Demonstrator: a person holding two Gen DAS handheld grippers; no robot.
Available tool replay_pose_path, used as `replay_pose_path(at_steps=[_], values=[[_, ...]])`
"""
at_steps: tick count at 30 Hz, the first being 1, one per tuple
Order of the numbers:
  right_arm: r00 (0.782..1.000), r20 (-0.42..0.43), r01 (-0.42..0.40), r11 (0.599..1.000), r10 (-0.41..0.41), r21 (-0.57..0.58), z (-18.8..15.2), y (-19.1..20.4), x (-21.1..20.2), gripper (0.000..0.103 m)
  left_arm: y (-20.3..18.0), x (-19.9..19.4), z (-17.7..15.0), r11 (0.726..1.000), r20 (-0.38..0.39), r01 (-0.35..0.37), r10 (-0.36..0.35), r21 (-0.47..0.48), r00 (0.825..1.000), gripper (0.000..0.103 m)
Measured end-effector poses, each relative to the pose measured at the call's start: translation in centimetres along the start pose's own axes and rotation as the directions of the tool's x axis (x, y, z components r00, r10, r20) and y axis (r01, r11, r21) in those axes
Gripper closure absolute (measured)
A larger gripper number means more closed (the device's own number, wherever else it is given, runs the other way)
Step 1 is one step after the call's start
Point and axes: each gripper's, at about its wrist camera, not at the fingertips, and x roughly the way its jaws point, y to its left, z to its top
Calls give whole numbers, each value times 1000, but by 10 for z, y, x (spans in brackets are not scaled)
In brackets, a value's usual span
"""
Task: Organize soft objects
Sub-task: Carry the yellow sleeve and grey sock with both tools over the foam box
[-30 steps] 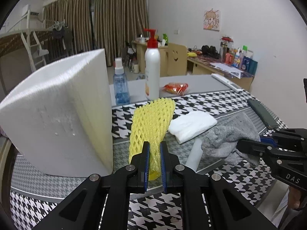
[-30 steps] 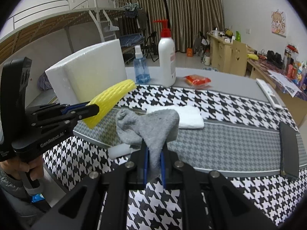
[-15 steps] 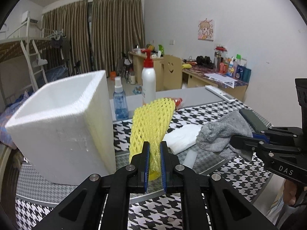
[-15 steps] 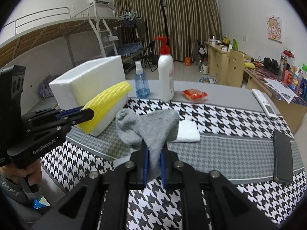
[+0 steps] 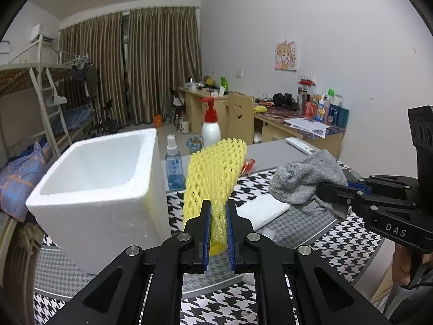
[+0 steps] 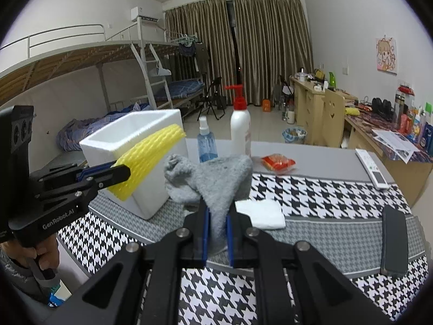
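You had the left gripper (image 5: 216,233) clenched on the net (image 5: 213,173) and the right gripper (image 6: 216,233) on the sock (image 6: 213,181), both held clear to drop into the box (image 5: 102,189) just left.

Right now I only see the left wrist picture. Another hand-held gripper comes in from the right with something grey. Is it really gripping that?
Observer: Yes. In the right wrist view the right hand-held gripper is shut on the grey sock, which is pinched between its blue pads.
Operator: Is anything on the table hidden behind that sock?
Observer: Yes. A flat black slab lies near the right end of the houndstooth mat.
Operator: What is the red thing peeking out behind my yellow net?
Observer: It is a red packet, lying flat on the bare grey tabletop beyond the mat.
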Motion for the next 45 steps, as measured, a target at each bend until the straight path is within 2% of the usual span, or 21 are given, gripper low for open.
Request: replay_pose_path(at_steps=[7,31,45], values=[[999,36,-2,1000,2,-4,12,3,-3,89,3,-9,11,1000,44,-12,11,15,999,92],[994,108,0,1000,-1,7,42,7,-7,89,16,-21,35,1000,118,-24,22,14,993,92],[991,133,-22,1000,21,7,58,13,-1,89,27,-27,49,998,161,-70,70,-7,984,92]])
